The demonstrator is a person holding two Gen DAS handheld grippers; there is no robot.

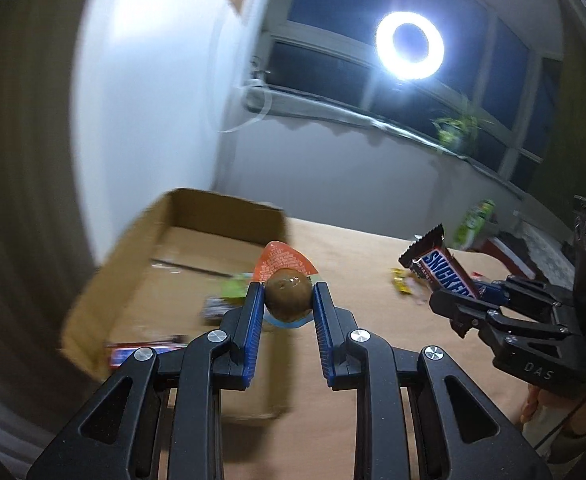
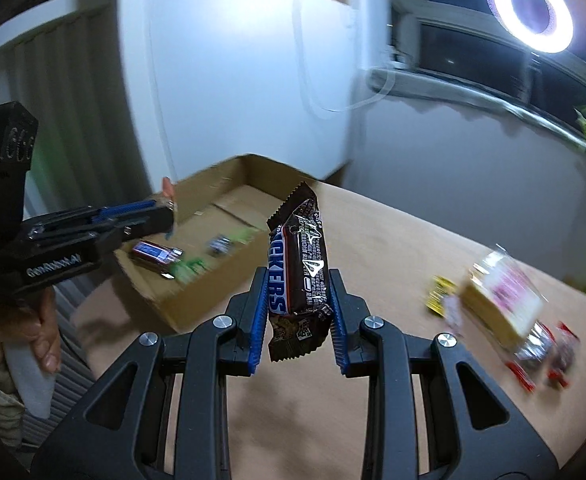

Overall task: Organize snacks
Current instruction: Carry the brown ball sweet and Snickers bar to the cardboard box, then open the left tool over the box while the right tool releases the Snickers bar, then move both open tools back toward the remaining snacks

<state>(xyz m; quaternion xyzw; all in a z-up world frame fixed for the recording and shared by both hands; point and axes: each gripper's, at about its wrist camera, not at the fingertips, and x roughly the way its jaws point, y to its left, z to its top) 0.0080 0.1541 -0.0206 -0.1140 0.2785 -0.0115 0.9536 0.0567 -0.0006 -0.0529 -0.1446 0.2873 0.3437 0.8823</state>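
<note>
In the left wrist view, the left gripper (image 1: 288,294) was seen pinching a small brown jelly cup (image 1: 287,295) between its blue pads, the orange-printed lid foil standing up behind the cup. It was held off the table, over the near edge of the open cardboard box (image 1: 181,216), presumably so that it could be dropped inside. A few wrapped snacks were already lying on the box floor, though blur left them hard to name. To the right, the right gripper (image 1: 459,294) was seen carrying a Snickers bar (image 1: 439,266) above the tan table (image 1: 353,280).

In the right wrist view, the right gripper (image 2: 297,300) was found clamped on the Snickers bar (image 2: 299,268), which was gripped across its lower half and stood nearly upright, its top end free above the pads. The grip low on the wrapper appeared chosen to keep the bar steady while it was carried. The cardboard box (image 2: 213,184) lay ahead and to the left, with small packets inside. The left gripper (image 2: 165,212) was seen over the box's near corner. A clear-wrapped sandwich biscuit pack (image 2: 501,300) and other sweets were left on the table at the right, not yet sorted.
</note>
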